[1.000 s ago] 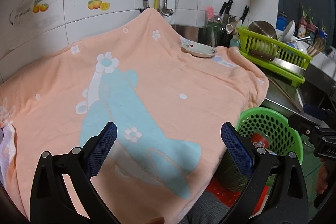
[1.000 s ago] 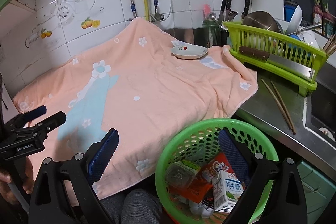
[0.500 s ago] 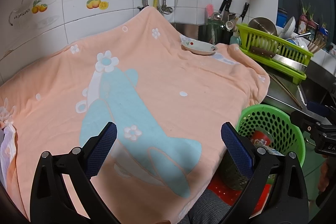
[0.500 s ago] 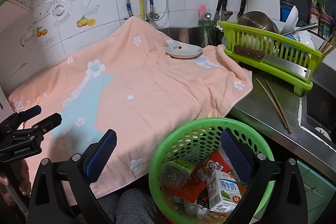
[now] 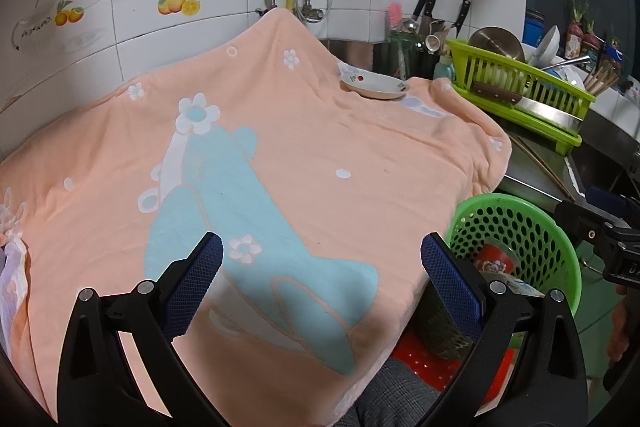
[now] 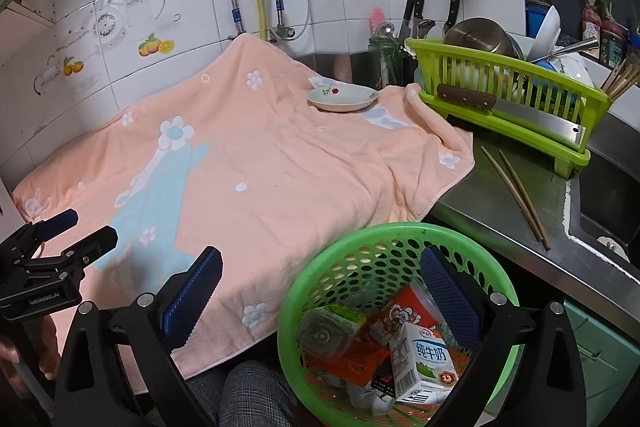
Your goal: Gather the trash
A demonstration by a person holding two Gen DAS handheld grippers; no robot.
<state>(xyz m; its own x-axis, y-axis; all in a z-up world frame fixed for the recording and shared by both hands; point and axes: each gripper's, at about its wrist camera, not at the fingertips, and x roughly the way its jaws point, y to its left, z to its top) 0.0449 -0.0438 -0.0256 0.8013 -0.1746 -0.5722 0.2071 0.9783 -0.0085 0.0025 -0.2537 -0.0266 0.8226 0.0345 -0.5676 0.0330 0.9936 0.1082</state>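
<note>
A green perforated basket (image 6: 352, 251) stands below the counter's front edge and holds trash: a white milk carton (image 6: 420, 359), a red snack wrapper (image 6: 400, 311), a clear green-trimmed container (image 6: 328, 327) and crumpled paper. The basket (image 5: 520, 223) also shows at the right of the left wrist view. My right gripper (image 6: 320, 291) hangs open above the basket's left rim, holding nothing. My left gripper (image 5: 320, 279) is open over the front of the peach towel (image 5: 280, 167), also empty. It appears in the right wrist view as the left gripper (image 6: 72, 239) at the far left.
A small white dish (image 6: 342, 98) rests on the towel's far right. A green dish rack (image 6: 508, 103) with a cleaver, pots and bowls sits at the right. Chopsticks (image 6: 516, 195) lie on the steel counter beside a sink (image 6: 608, 187). Knives stand by the tiled wall.
Both views have shifted slightly, with the basket lying a little lower in the right wrist view. Both grippers stay open and empty.
</note>
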